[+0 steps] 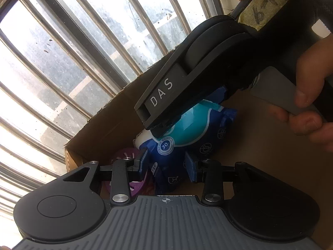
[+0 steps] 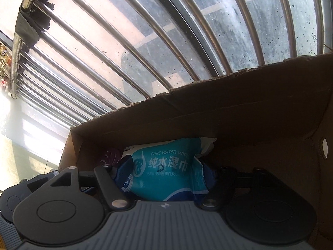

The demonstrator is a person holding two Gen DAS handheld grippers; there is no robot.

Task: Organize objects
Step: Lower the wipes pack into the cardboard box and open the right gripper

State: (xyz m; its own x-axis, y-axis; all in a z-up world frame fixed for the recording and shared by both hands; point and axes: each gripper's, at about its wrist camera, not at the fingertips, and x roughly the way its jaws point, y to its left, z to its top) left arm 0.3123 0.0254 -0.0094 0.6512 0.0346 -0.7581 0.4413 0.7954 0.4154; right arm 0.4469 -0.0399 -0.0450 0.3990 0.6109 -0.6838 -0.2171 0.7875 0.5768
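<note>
A blue and teal pack of wet wipes (image 1: 193, 133) lies inside a brown cardboard box (image 1: 108, 112). My right gripper (image 2: 166, 173) reaches into the box with its jaws closed on the pack (image 2: 166, 166). In the left wrist view its black body comes down from the upper right onto the pack. My left gripper (image 1: 166, 166) hovers just in front of the pack, jaws apart, with the pack's lower end between its blue pads (image 1: 141, 162), no firm contact visible. A purple round object (image 1: 129, 156) lies beside the pack at the box's left end; it also shows in the right wrist view (image 2: 110, 156).
The box's far wall (image 2: 229, 104) stands against a barred window (image 2: 145, 41). The box's right wall (image 2: 320, 166) has a hand hole. A person's hand (image 1: 308, 95) holds the right gripper's handle.
</note>
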